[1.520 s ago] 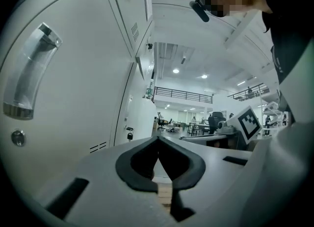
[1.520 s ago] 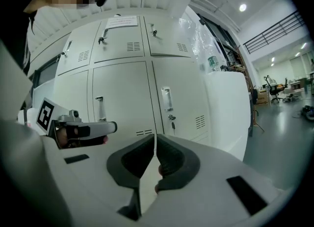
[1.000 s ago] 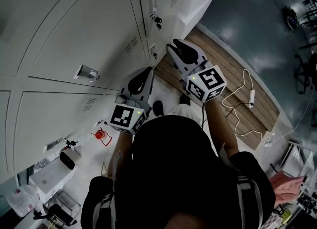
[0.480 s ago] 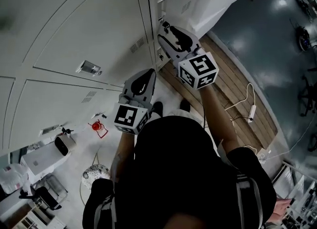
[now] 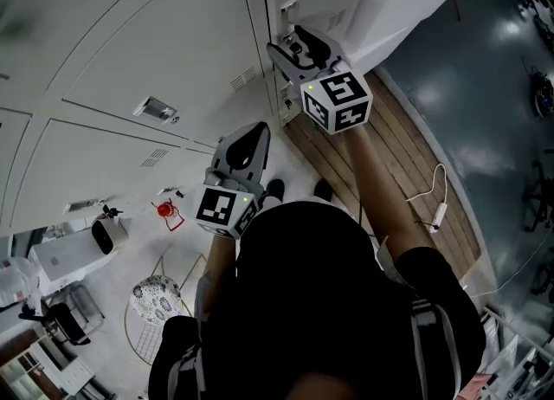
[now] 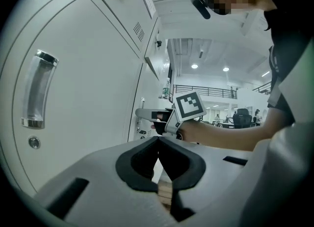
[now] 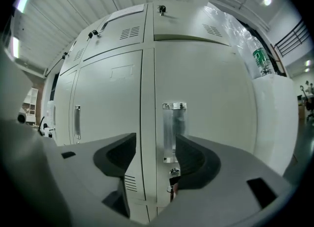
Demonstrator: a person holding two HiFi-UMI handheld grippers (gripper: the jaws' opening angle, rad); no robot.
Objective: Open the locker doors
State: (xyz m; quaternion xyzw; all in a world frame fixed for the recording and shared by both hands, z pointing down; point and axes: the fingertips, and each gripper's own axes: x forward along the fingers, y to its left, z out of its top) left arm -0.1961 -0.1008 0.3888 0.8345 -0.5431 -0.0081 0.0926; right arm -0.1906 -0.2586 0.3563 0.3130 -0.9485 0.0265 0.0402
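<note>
Right gripper (image 7: 156,142) fingers opening, handle (image 7: 172,123) between them — only its view shows, left gripper (image 6: 158,140) fingers together

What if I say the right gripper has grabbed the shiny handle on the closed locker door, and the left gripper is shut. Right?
Not grabbed. The right gripper view shows the right gripper with fingers apart and opening, the handle in the gap, not clamped. The locker door is closed and the left gripper is shut.
</note>
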